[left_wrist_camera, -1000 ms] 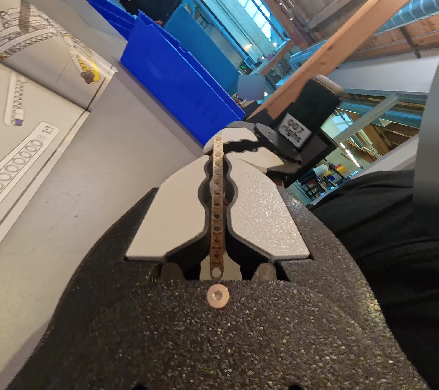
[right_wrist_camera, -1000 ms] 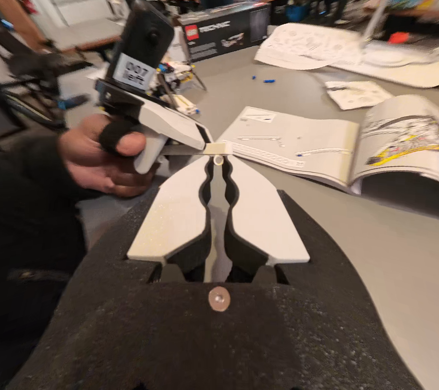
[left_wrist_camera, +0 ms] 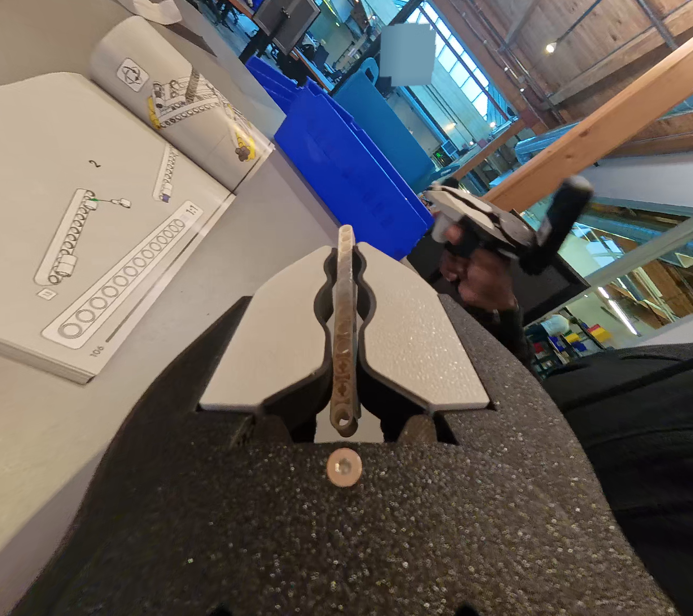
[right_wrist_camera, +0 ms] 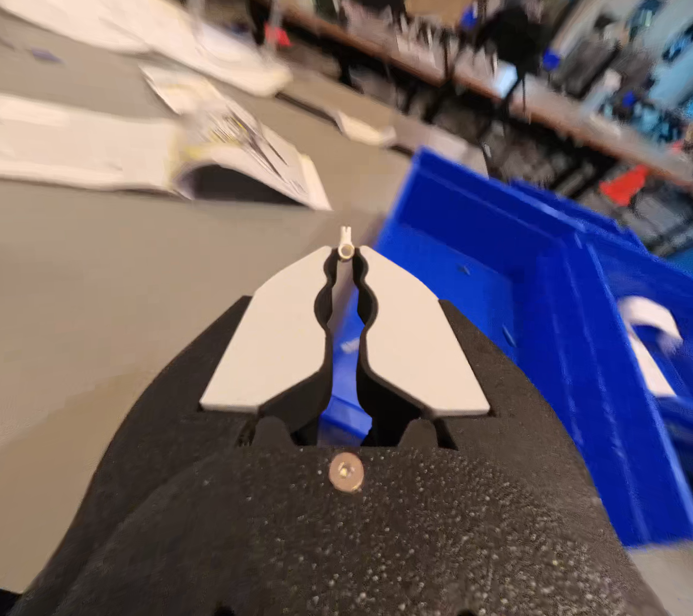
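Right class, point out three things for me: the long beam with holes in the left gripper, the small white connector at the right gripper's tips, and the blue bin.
long beam (left_wrist_camera: 345,301), left wrist view, mid-length between the fingers.
small white connector (right_wrist_camera: 345,251), right wrist view, its ring.
blue bin (right_wrist_camera: 562,298), right wrist view, near wall.

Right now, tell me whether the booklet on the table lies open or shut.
Open. In the left wrist view the booklet lies flat on the grey table, its printed pages face up, with one far page curling upward.
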`<control>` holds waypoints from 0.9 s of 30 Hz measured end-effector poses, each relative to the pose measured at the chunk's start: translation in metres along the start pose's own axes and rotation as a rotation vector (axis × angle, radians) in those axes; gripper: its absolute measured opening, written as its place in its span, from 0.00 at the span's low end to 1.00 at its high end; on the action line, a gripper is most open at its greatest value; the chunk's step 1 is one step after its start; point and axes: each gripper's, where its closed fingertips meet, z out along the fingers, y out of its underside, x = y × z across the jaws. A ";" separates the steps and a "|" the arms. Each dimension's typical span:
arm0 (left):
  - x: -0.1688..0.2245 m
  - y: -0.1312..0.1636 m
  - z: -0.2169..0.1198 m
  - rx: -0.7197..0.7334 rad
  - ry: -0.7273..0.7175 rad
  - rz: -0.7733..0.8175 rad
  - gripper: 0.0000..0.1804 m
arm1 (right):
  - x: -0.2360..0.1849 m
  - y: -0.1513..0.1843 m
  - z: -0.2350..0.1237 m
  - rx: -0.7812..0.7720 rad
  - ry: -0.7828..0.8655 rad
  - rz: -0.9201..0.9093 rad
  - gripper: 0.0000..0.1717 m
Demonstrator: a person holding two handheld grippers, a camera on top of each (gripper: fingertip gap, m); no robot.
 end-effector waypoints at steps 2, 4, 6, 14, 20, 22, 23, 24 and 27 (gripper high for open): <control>0.003 0.001 0.001 -0.008 0.021 0.000 0.05 | 0.028 0.028 0.010 -0.137 0.036 0.003 0.10; 0.004 0.001 0.002 -0.009 0.035 -0.003 0.05 | 0.035 0.036 0.012 -0.173 0.044 -0.008 0.15; 0.004 0.000 0.000 0.005 0.040 -0.021 0.04 | 0.026 0.027 0.007 -0.151 0.036 -0.055 0.16; 0.009 -0.017 -0.002 0.190 0.221 -0.306 0.04 | -0.153 -0.034 0.004 0.084 -0.552 -0.009 0.11; 0.023 -0.020 -0.005 0.320 0.388 -0.405 0.04 | -0.284 -0.053 0.013 0.107 -0.960 0.142 0.11; 0.032 -0.018 -0.007 0.325 0.452 -0.411 0.04 | -0.295 -0.061 0.014 0.119 -1.010 0.211 0.11; 0.033 -0.018 -0.009 0.331 0.475 -0.421 0.04 | -0.295 -0.065 0.015 0.126 -1.020 0.243 0.12; 0.034 -0.019 -0.011 0.339 0.493 -0.430 0.04 | -0.293 -0.068 0.016 0.136 -1.024 0.268 0.11; 0.036 -0.020 -0.016 0.353 0.529 -0.429 0.04 | -0.286 -0.078 0.014 0.187 -1.047 0.331 0.11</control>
